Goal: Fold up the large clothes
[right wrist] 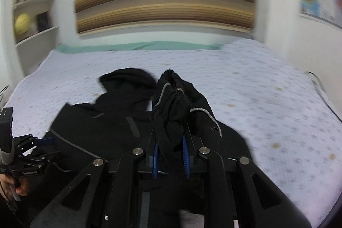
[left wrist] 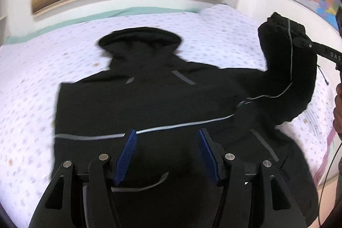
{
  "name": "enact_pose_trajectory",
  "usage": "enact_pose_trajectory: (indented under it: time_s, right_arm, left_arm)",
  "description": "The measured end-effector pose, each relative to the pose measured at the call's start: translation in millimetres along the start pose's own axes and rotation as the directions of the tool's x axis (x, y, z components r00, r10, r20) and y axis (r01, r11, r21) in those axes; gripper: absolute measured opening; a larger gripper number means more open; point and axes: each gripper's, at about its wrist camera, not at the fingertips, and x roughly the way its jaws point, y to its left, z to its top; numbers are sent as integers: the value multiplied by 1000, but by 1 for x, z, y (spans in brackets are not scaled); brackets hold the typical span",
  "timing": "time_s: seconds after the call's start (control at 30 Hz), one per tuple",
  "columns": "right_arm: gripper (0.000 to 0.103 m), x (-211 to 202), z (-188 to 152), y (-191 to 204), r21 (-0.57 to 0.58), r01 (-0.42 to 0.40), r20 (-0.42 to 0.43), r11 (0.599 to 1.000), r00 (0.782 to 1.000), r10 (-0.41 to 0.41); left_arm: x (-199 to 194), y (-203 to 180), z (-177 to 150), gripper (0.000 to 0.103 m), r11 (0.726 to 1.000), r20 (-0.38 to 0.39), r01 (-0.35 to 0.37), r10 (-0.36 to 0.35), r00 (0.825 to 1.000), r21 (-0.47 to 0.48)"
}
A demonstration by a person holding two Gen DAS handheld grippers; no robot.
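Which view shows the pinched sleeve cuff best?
The right wrist view: the black jacket's cuff sits centre frame, bunched between the right gripper blue pads. The left wrist view shows the same cuff only from the side at the right edge, lifted above the bed.

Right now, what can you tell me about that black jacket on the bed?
The black jacket lies spread on the dotted bedspread, hood toward the headboard. It looks like smooth outdoor fabric with thin grey reflective piping and short grey strips near the shoulders. One sleeve is lifted off the bed, its gathered cuff pinched in the right gripper. The left gripper is open above the hem, holding nothing.
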Motion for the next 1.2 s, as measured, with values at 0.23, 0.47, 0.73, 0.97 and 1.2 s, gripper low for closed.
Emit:
enact_pose_trajectory:
  time_s: [0.23,0.47,0.73,0.97,1.2]
  right_arm:
    - [21,55,-11,118,-59,-124,-72,991,990,119]
    - [21,129,-49,212,-86,-196,-208,977,962,174]
    - [51,193,-86,228,49,-311,-365,949,879,307]
    - [55,120,-68,168,160,-381,-217,910,886,409]
    - [62,55,-77,71,224,-190,-128,956,967,222]
  left_arm:
    - [-15,46,-31,60,997,-1,-50,50,999,-55]
    - [-21,73,-45,60,995,-2,-50,50,999,-85]
    - [-14,93,-43,61,992,-33,11,-15,999,-126]
    - [-3,87,-12,64,963,-51,213,-224,973,-166]
    - [69,71,11,65,921,-140,240,-294,946,-308]
